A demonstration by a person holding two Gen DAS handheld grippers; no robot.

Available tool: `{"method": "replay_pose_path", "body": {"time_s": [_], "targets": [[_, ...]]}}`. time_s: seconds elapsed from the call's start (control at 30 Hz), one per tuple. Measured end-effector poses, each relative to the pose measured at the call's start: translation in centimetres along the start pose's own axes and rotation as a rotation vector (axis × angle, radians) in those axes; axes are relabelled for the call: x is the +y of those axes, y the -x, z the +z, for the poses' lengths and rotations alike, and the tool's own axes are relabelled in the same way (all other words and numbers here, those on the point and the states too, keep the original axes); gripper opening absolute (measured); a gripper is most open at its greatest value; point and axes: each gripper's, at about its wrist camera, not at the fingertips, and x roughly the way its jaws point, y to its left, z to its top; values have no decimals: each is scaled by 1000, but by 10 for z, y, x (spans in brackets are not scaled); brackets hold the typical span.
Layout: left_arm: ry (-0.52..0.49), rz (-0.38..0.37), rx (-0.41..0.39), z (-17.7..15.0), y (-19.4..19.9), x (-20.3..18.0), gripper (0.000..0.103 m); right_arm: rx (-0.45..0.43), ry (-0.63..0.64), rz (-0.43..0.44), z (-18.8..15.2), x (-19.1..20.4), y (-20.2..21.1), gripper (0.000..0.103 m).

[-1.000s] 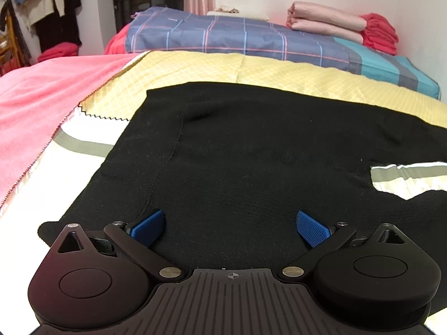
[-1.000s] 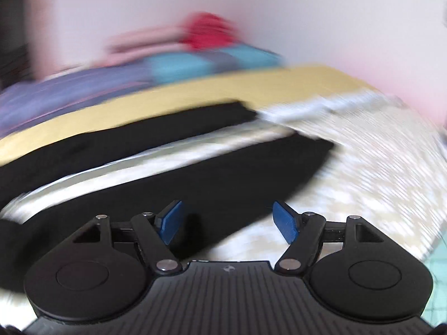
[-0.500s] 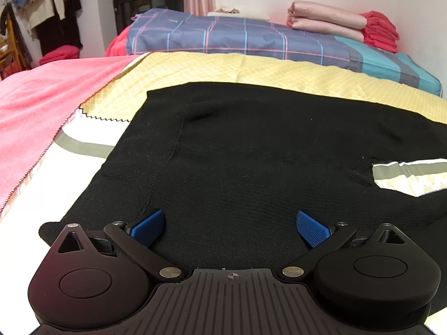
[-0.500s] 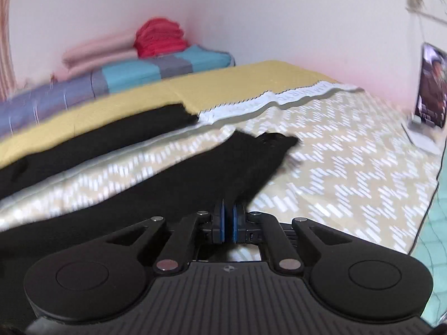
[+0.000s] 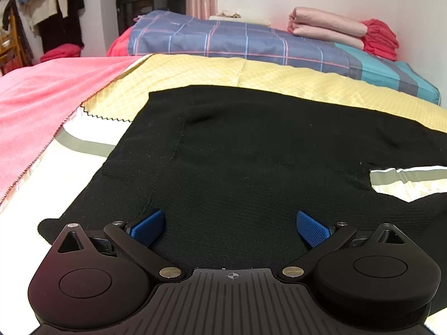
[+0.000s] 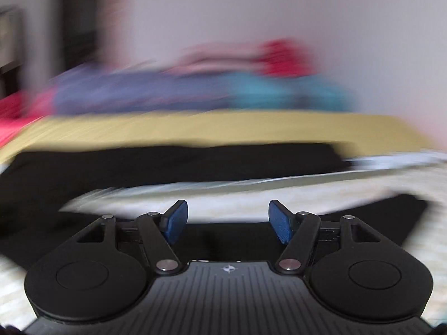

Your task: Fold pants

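Observation:
Black pants (image 5: 251,162) lie spread flat on the bed, waistband at the left, legs running off to the right with a gap between them. My left gripper (image 5: 230,224) is open and empty, low over the near edge of the pants at the waist end. In the blurred right wrist view the two black legs (image 6: 173,162) show as dark bands with pale bedding between them. My right gripper (image 6: 227,217) is open and empty above the near leg.
A yellow quilted cover (image 5: 223,75) and a pink blanket (image 5: 42,97) lie beyond and left of the pants. A plaid folded quilt (image 5: 237,42) and stacked pink and red blankets (image 5: 349,30) sit at the back wall. Clothes hang at far left (image 5: 47,2).
My right gripper was open, shut half a second ago near the leg's end, and is open again now; its view has swung left with heavy blur. The left gripper has not moved.

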Motion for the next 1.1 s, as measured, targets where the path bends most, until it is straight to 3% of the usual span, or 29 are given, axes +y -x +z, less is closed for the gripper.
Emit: {"method": "replay_pose_path", "body": {"time_s": [0.07, 0.17, 0.23, 0.27, 0.37, 0.47, 0.53, 0.6, 0.7, 0.73, 0.8, 0.87, 0.93, 0.97, 1.07, 1.1], "targets": [[0, 2, -2, 0, 1, 0, 103, 44, 78, 157, -5, 45, -11, 59], [2, -1, -5, -1, 1, 0, 103, 93, 193, 284, -16, 94, -27, 46], [3, -3, -5, -1, 1, 1, 103, 181, 227, 256, -26, 100, -42, 43], [3, -3, -6, -1, 1, 1, 103, 168, 208, 264, -27, 92, -39, 43], [7, -6, -9, -1, 1, 2, 103, 258, 170, 202, -19, 70, -29, 43], [9, -5, -10, -1, 1, 1, 103, 303, 145, 200, 0, 69, -19, 46], [9, -4, -12, -1, 1, 1, 103, 206, 193, 226, 14, 84, -16, 69], [14, -8, -14, -1, 1, 2, 103, 135, 224, 245, 23, 100, -27, 71], [21, -15, -17, -2, 2, 3, 103, 134, 205, 315, 33, 120, -61, 58], [21, -15, -17, -2, 2, 3, 103, 148, 212, 325, 31, 127, -72, 37], [20, -14, -17, -2, 2, 3, 103, 238, 283, 299, 18, 140, -91, 14], [16, -14, -15, -2, 2, 3, 103, 172, 322, 277, 9, 131, -88, 15], [13, -14, -12, -2, 2, 2, 103, 193, 192, 273, 17, 108, -84, 34], [8, -16, -6, -1, 2, 2, 103, 198, 141, 290, 22, 97, -82, 36], [-39, -53, 35, 7, 9, 2, 103, 131, 88, 275, 38, 65, -77, 48], [-43, -77, 38, 12, 15, 4, 103, 94, 94, 235, 42, 56, -77, 58]]}}
